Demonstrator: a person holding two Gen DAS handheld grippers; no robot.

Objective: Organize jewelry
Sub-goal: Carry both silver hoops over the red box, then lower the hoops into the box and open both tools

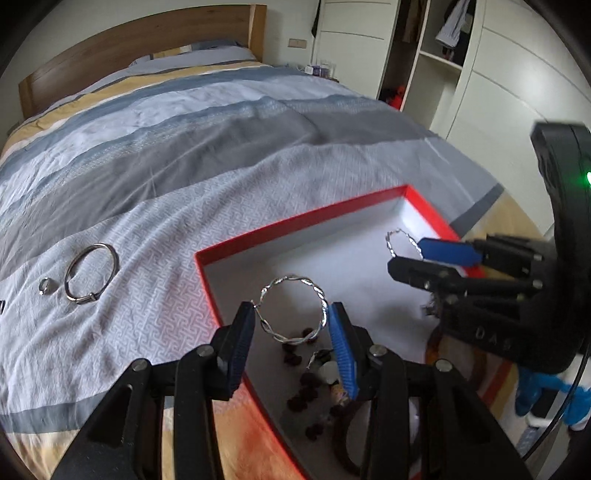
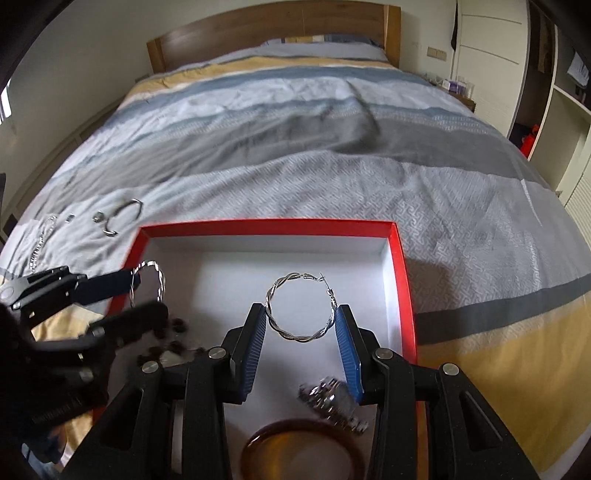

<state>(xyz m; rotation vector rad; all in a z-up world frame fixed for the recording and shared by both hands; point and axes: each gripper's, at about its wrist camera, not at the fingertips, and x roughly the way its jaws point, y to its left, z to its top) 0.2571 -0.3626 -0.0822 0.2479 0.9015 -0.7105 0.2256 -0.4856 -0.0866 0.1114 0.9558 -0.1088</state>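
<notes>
Both grippers hold over the red box (image 2: pixel 400 280) on the bed (image 2: pixel 295 140), one twisted silver hoop earring each, two hoops total. Left gripper (image 1: pixel 291 317): jaws clenched on left hoop (image 1: pixel 293 308), pads touching both sides of it, hoop hanging above the box's white floor. Right gripper (image 2: pixel 301 319): jaws clenched on right hoop (image 2: pixel 301 308) the same way, roughly mid-box. Near end of the box holds one amber bangle (image 2: pixel 299 448), one silver watch (image 2: pixel 330 400) just beside the right jaw, and a scatter of dark red beads (image 1: pixel 304 391); bead count not readable, too blurred. Left of the box, on the bedspread: one plain silver bangle (image 1: pixel 90 273), one small ring (image 1: pixel 46 286) next to it, and a silver chain (image 2: pixel 42 240) further left. Beyond that, wooden headboard (image 2: pixel 273 33); wardrobe (image 1: pixel 436 55) at right.
</notes>
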